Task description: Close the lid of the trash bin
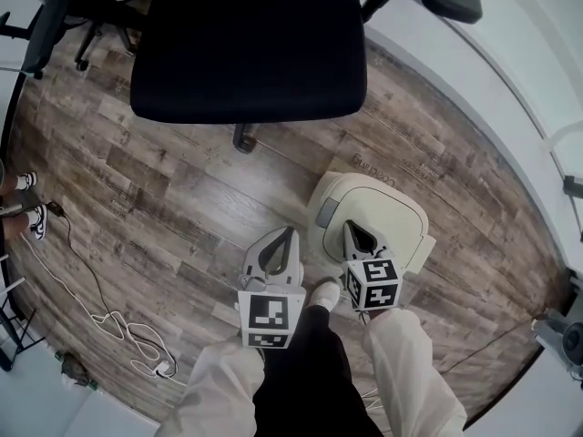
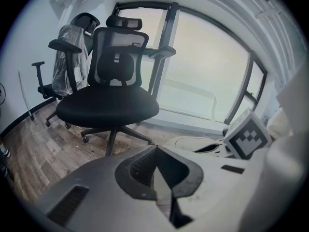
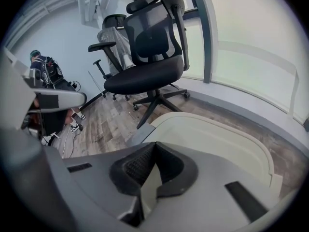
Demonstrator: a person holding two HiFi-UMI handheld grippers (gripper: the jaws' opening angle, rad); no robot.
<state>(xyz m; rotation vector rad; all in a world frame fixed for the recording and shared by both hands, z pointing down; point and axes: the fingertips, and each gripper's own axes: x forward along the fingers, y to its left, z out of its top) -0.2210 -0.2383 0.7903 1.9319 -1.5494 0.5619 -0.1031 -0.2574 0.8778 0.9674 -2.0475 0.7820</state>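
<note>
We see the cream trash bin standing on the wooden floor, near a black office chair. Its lid lies flat on top. Our right gripper hangs over the lid's near edge, its fingers pressed together with nothing in them. Our left gripper is just beside the bin, with its fingers together and empty too.

Over the trash bin sit the right tongs, left tongs beside.

One trash bin, two grippers (left, right), two office chairs.
</note>
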